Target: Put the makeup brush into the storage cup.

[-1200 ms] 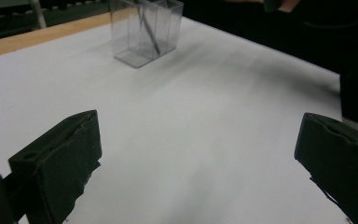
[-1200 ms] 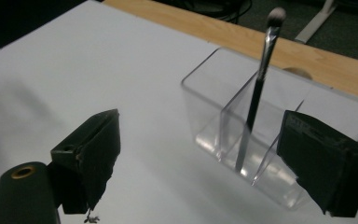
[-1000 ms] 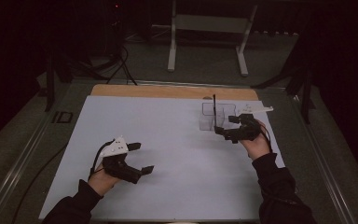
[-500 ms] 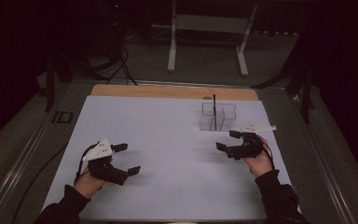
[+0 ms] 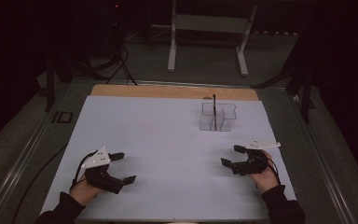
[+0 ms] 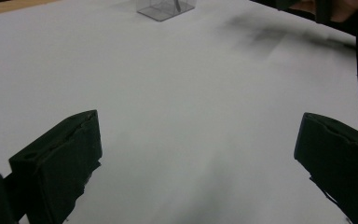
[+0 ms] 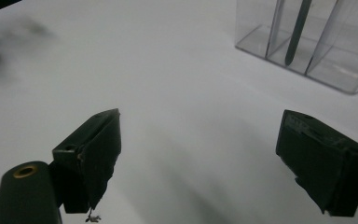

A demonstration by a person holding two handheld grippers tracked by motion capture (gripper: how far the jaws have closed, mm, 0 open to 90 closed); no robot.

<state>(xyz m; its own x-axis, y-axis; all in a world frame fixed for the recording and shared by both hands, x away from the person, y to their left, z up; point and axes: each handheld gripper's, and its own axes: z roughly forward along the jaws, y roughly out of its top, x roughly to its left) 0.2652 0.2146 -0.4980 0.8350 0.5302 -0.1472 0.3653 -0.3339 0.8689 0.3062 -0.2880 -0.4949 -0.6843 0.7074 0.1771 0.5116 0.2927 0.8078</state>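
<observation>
A clear plastic holder (image 5: 217, 116) with divided compartments stands on the white table sheet (image 5: 168, 140) toward the back right. A dark pen (image 5: 214, 106) stands upright in it, and the pen (image 7: 297, 32) leans in the middle compartment of the holder (image 7: 307, 42) in the right gripper view. My right gripper (image 5: 232, 156) rests low at the front right, open and empty, in front of the holder. At the front left my left gripper (image 5: 123, 168) is open with nothing between its jaws. The holder (image 6: 165, 8) sits far off in the left gripper view.
The wooden table edge (image 5: 172, 91) runs along the back of the sheet. A metal stand (image 5: 205, 42) and cables (image 5: 116, 65) are on the dark floor behind. A small dark object (image 5: 63, 116) lies off the sheet's left side.
Both hands have pulled back toward the front edge. The right gripper left the holder and moved down and right; the left gripper slid left and nearer.
</observation>
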